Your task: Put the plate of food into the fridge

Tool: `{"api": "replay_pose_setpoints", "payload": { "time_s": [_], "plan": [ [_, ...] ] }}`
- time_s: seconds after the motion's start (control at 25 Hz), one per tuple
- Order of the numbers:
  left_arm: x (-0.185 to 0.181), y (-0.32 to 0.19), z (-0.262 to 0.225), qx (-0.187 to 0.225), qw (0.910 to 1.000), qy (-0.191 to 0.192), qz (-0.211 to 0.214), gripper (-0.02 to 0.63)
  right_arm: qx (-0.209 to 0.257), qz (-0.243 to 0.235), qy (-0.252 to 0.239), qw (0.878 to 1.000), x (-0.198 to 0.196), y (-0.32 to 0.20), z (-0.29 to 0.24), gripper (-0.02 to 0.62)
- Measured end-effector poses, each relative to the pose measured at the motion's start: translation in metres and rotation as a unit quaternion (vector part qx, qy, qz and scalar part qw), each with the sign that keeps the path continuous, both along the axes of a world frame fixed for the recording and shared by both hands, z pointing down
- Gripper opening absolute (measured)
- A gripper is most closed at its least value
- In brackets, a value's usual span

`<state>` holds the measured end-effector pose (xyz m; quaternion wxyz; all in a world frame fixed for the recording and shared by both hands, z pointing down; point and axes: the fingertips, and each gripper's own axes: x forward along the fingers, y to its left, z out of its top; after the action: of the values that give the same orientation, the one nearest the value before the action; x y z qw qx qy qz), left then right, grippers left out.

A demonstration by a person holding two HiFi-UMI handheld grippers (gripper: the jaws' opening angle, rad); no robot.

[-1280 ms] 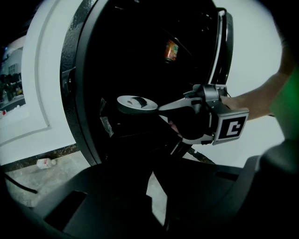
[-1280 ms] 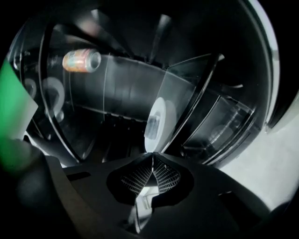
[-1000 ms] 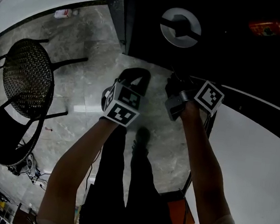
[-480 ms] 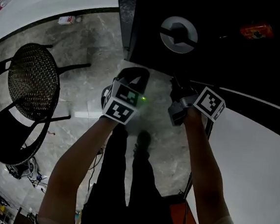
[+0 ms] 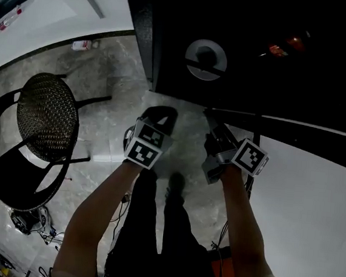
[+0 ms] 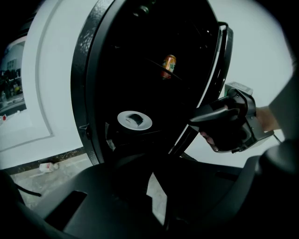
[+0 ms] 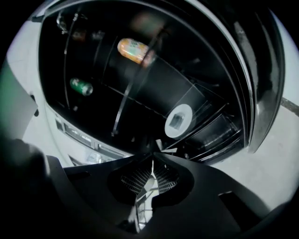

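Sitting on a shelf inside the dark, open fridge (image 5: 169, 49), the plate of food (image 5: 206, 60) lies ahead of both claws. The left claw (image 5: 162, 113) and right claw (image 5: 214, 117) hang side by side before the opening, above the grey stone floor (image 5: 105, 113), each with jaws pressed together on nothing. An orange can (image 6: 169, 65) rests on a higher shelf.

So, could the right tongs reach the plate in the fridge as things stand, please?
Probably yes: the fridge stands open and the plate sits unobstructed inside, ahead of the right tongs, though they are shut.
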<state>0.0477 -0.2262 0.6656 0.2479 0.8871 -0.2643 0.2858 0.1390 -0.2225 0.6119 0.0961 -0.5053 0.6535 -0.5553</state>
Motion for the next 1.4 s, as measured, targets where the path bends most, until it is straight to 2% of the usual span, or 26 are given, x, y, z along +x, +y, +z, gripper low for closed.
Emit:
{"api": "replay_pose_setpoints", "payload": {
  "time_s": [0.2,0.4,0.56,0.64,0.72,0.8,0.88,1.08,1.4],
  "plan": [
    [-0.005,0.003,-0.028,-0.011,0.9998,-0.015,-0.008,0.011,0.022,-0.003,-0.027,0.999,-0.021,0.005,-0.035,0.023],
    [-0.008,0.0,-0.062,-0.016,0.9997,-0.003,-0.021,0.011,0.002,-0.014,0.017,1.0,-0.03,0.01,-0.054,0.024],
    [-0.001,-0.002,-0.081,-0.02,0.9996,0.013,-0.014,0.011,-0.004,-0.028,0.039,0.999,-0.024,0.008,-0.061,0.023],
    [-0.003,0.001,-0.091,-0.016,0.9998,0.002,-0.008,0.011,-0.008,-0.038,0.063,0.997,-0.023,0.012,-0.068,0.023],
    [-0.007,0.007,-0.11,-0.019,0.9998,0.004,0.001,0.011,-0.01,-0.044,0.108,0.993,-0.024,0.019,-0.082,0.025],
    [-0.012,0.015,-0.127,-0.027,0.9996,0.013,0.001,0.011,-0.011,-0.051,0.161,0.985,-0.024,0.028,-0.094,0.025],
    [-0.017,0.023,-0.135,-0.033,0.9994,0.008,-0.005,0.011,-0.015,-0.066,0.194,0.979,-0.027,0.039,-0.1,0.024],
    [-0.031,0.028,-0.142,-0.041,0.9986,-0.021,-0.027,0.011,-0.009,-0.099,0.197,0.975,-0.044,0.052,-0.108,0.023],
    [-0.039,0.05,-0.165,-0.032,0.9979,-0.026,-0.05,0.011,0.016,-0.128,0.206,0.97,-0.042,0.071,-0.136,0.023]
  ]
}}
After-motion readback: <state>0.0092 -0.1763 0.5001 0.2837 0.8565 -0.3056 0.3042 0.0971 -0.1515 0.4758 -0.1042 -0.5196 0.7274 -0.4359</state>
